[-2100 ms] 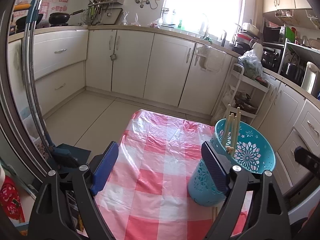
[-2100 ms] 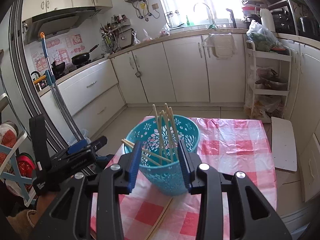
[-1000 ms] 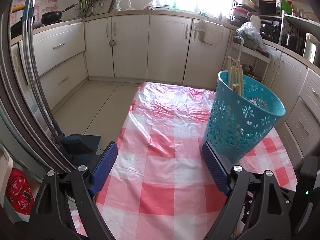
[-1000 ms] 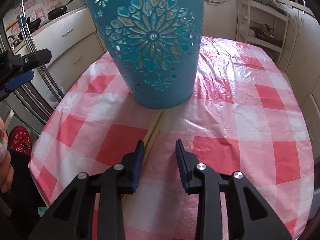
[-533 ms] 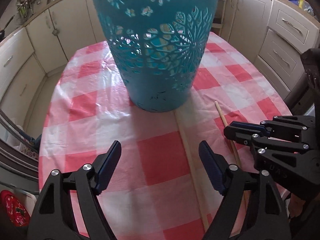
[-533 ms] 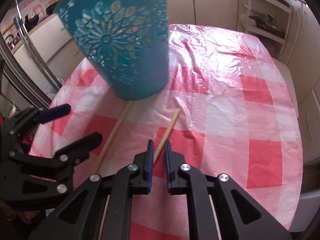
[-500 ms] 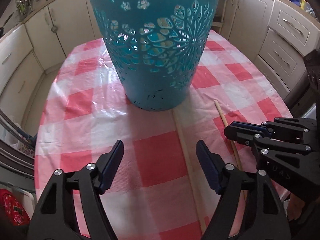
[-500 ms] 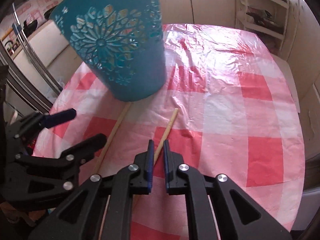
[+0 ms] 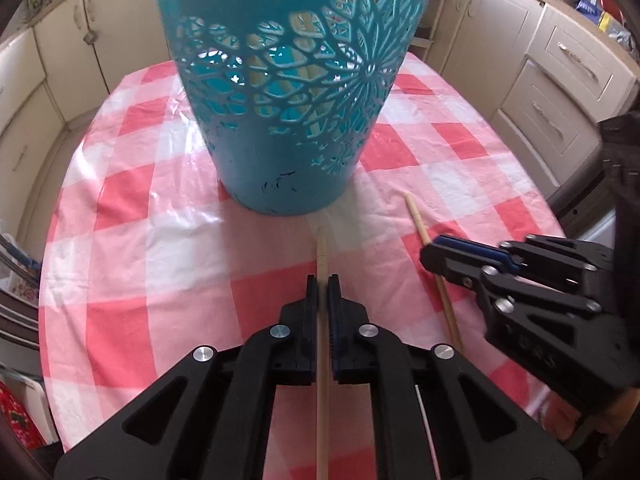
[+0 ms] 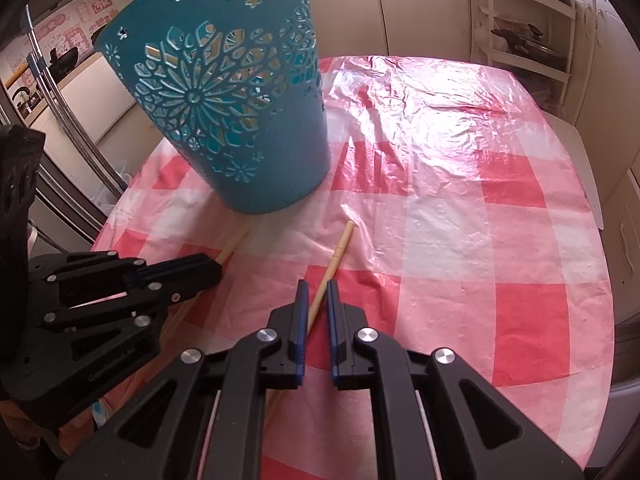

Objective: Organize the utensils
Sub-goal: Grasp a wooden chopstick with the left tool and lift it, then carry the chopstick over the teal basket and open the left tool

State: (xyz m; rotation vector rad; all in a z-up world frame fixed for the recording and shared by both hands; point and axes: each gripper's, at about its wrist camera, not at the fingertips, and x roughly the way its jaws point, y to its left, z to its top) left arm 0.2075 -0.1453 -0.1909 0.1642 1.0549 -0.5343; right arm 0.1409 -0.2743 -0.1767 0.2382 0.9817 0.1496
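A teal cut-out basket (image 9: 280, 100) (image 10: 240, 120) with several chopsticks inside stands on the pink checked tablecloth (image 9: 140, 240). Just in front of it lie two wooden chopsticks. My left gripper (image 9: 323, 280) is shut on the left chopstick (image 9: 321, 252), whose far tip points at the basket's base. My right gripper (image 10: 318, 286) is shut on the right chopstick (image 10: 340, 248), which slants up to the right. The right gripper (image 9: 436, 256) also shows in the left wrist view beside the right chopstick (image 9: 416, 216). The left gripper (image 10: 216, 268) and left chopstick (image 10: 234, 246) show in the right wrist view.
The tablecloth (image 10: 480, 200) is shiny and wrinkled behind the basket. Cream kitchen cabinets (image 9: 560, 80) ring the table. A white shelf trolley (image 10: 520, 40) stands at the back right. Steel poles (image 10: 80, 140) lean past the table's left edge.
My left gripper dropped toward the table in front of the basket and its wide jaws closed on the left chopstick. The right gripper narrowed onto the right chopstick and then stayed put.
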